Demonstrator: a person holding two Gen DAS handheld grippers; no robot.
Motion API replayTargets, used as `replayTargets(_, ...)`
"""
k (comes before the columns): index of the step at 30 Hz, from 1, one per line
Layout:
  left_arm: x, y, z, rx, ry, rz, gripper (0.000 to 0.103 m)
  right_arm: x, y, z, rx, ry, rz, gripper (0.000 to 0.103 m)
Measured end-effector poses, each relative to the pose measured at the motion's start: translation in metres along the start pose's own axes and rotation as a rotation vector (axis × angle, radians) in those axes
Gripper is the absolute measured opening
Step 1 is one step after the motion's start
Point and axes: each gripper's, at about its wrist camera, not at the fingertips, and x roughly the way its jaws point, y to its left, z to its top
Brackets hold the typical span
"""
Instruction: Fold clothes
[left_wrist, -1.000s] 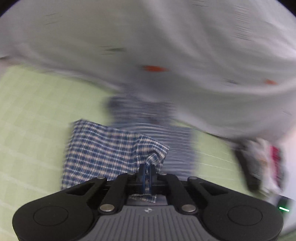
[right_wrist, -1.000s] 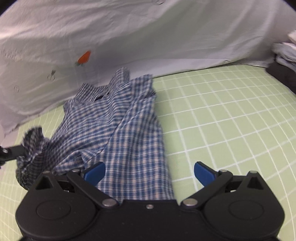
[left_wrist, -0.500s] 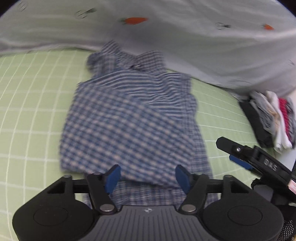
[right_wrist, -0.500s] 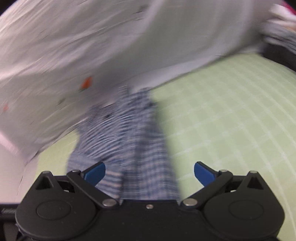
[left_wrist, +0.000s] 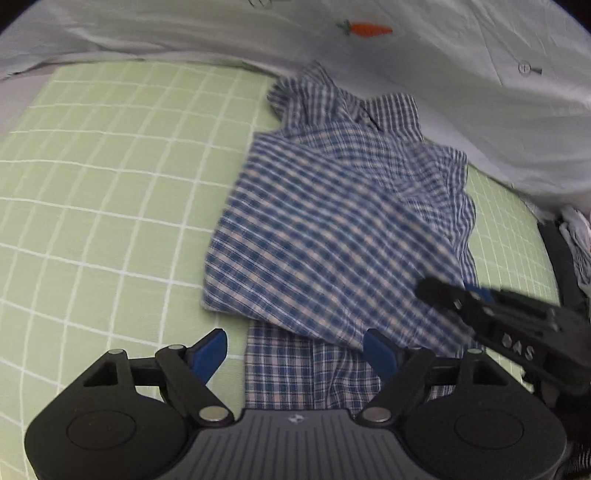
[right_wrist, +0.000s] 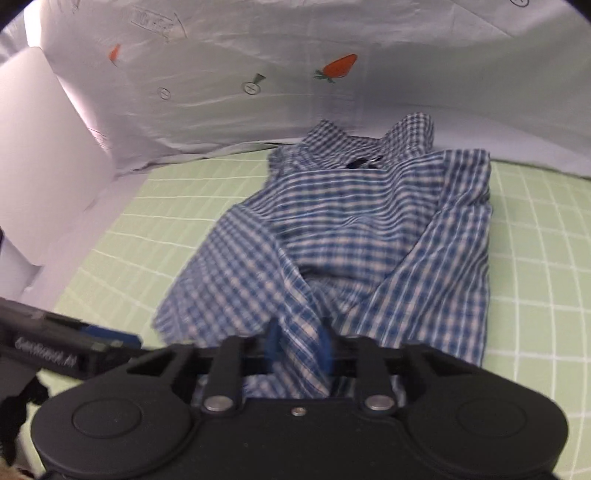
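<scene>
Pale grey sheeting printed with small orange carrots (left_wrist: 369, 28) is hanging along the far side, closing off the background behind a light green mat with a white grid (left_wrist: 110, 177) that is covering the bench and giving a flat, marked surface for folding. At the right edge of the left wrist view, a dark pile of other clothes (left_wrist: 569, 258) is sitting on the mat, apparently kept clear of the working area.

Lying in the middle of the mat is the blue and white checked cotton shirt (left_wrist: 332, 229), collar at the far end, with its left side already laid across the body and the lower hem showing near the cameras; I judge the fold to be about halfway done.

From the right, the right gripper (right_wrist: 297, 347) is closing its blue-padded fingers on a gathered ridge of the shirt's near edge, cloth bunching up between them, probably so that this edge can be lifted and carried over. In the left wrist view it is showing as a blurred black bar (left_wrist: 498, 314) crossing the shirt's right side.

Over the near hem, the left gripper (left_wrist: 295, 350) is hovering with its fingers (left_wrist: 210, 350) spreading apart, nothing pinched between them, leaving the cloth free to settle.
</scene>
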Motion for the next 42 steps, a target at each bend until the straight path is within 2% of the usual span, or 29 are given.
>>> replayTargets(5,-0.029,-0.004,-0.019,-0.004,-0.054,-0.002,0.082,-0.044,0.008,-0.024,0.074,-0.083,0.065,0.009)
replayTargets(11,-0.051,-0.012,-0.055,0.024,-0.033,-0.022,0.082,-0.086,0.003,-0.064,0.323,-0.145,0.158,0.009)
replayTargets(18,-0.064,-0.021,-0.102,0.085,0.001,-0.029,0.082,-0.114,0.003,-0.116,0.434,-0.142,0.097,0.009)
replayTargets(27,-0.072,-0.015,-0.155,0.073,0.070,-0.018,0.082,-0.136,0.008,-0.185,0.543,-0.090,0.055,0.009)
replayTargets(34,-0.077,-0.014,-0.174,0.073,0.084,-0.008,0.082,-0.147,0.003,-0.210,0.603,-0.076,0.043,0.009)
replayTargets(42,-0.072,-0.006,-0.190,0.054,0.124,0.032,0.082,-0.132,0.005,-0.222,0.588,0.007,-0.024,0.011)
